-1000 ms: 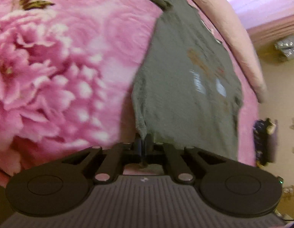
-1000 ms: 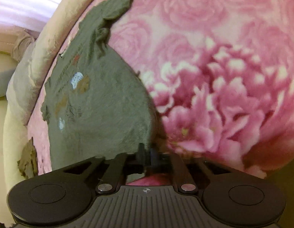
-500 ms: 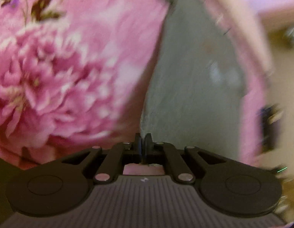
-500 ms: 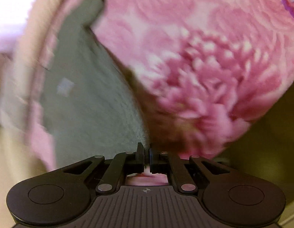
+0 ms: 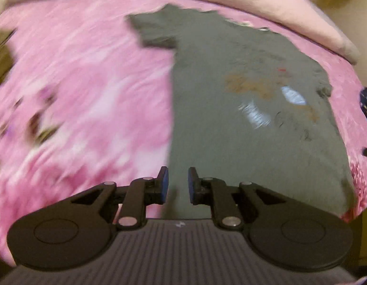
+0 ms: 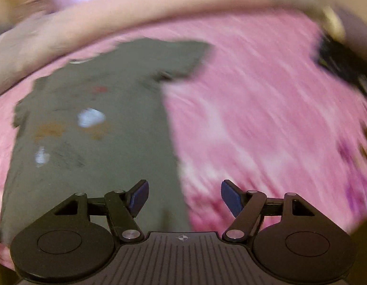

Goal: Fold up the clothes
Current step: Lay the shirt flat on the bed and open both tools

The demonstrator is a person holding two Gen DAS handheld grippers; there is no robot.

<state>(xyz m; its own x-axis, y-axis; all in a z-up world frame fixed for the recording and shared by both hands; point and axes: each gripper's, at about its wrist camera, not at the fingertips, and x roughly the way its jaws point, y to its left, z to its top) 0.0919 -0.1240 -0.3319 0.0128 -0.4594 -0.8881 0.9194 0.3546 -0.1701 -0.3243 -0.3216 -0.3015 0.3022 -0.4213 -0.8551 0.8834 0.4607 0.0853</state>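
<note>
A gray shirt [image 5: 242, 123] lies flat on the pink flowery bed [image 5: 88, 90]. The left gripper [image 5: 176, 182] has its jaws open a little, holding nothing. The right gripper [image 6: 184, 196] has its jaws wide open, empty too.

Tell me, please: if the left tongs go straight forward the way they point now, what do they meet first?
Most likely the grey T-shirt. The left tongs are open, and the shirt's near left edge lies directly ahead between their tips, spread flat on the pink floral blanket. How far above the cloth they are is unclear.
</note>
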